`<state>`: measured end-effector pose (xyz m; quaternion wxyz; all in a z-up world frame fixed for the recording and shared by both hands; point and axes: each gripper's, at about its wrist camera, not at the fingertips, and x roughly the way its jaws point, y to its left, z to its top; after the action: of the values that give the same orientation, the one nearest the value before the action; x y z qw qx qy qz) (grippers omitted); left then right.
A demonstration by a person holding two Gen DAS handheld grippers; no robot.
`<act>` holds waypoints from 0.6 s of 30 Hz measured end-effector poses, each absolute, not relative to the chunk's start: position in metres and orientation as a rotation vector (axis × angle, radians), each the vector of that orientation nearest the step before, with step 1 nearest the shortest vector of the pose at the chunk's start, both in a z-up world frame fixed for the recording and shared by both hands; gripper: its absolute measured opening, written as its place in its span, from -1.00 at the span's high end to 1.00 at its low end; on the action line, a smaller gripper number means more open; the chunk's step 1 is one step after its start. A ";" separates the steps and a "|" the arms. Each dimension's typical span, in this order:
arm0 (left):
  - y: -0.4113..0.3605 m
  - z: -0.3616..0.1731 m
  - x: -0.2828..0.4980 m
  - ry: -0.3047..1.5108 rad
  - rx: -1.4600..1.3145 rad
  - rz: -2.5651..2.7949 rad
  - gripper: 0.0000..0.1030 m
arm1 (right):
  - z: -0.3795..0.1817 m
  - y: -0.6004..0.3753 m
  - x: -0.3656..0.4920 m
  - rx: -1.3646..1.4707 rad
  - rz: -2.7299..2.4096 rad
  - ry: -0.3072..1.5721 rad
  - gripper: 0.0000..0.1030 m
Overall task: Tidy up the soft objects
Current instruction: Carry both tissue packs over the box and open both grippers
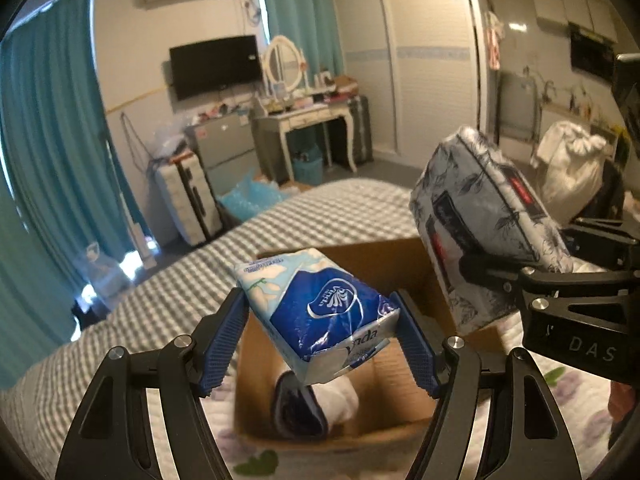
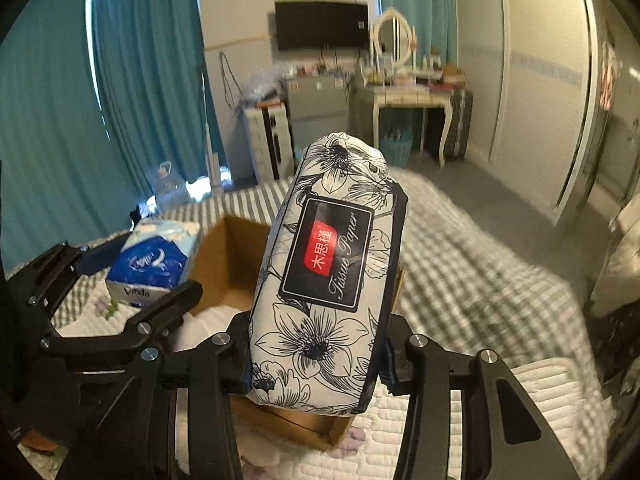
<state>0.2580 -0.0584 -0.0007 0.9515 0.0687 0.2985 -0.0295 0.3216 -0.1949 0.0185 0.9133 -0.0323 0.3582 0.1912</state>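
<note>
Blue tissue pack [image 1: 316,316] held in air across its width by left tongs [image 1: 320,336], above open cardboard box [image 1: 384,256] on bed [image 1: 320,208]. Floral tissue pack [image 2: 328,276] clamped at lower end by right tongs [image 2: 316,364], upright, over same box. Both likely light, squashy, film slick; grip mid-body best. Rolled cloth [image 1: 316,400] already fills part of box; 2 tongs sit close, may collide

The left tongs [image 1: 320,320] are angled downward, their blue pads [image 1: 224,340] pressed against both sides of a blue tissue pack [image 1: 320,316] that is held in the air. The right tongs [image 2: 316,364] are likewise tilted down and clamped on a flower-printed tissue pack [image 2: 328,272], which is held upright. The two tongs are carried close beside each other.
</note>
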 end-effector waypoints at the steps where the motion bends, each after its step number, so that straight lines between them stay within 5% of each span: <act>1: -0.056 -0.007 0.262 0.620 0.126 -0.063 -0.39 | 0.011 -0.199 0.329 -0.064 0.395 0.751 0.14; 11: -0.053 -0.024 0.264 0.621 0.124 -0.053 -0.44 | -0.013 -0.207 0.348 -0.022 0.416 0.766 0.06; 15: -0.052 -0.008 0.259 0.614 0.094 -0.037 -0.46 | 0.007 -0.212 0.337 -0.019 0.379 0.714 -0.56; 18: -0.052 0.010 0.251 0.595 0.094 -0.004 -0.46 | 0.031 -0.219 0.323 -0.016 0.376 0.681 -0.57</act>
<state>0.2510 -0.0520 0.0102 0.9550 0.0464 0.2929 -0.0019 0.3226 -0.2190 0.0313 0.9252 -0.0076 0.3322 0.1833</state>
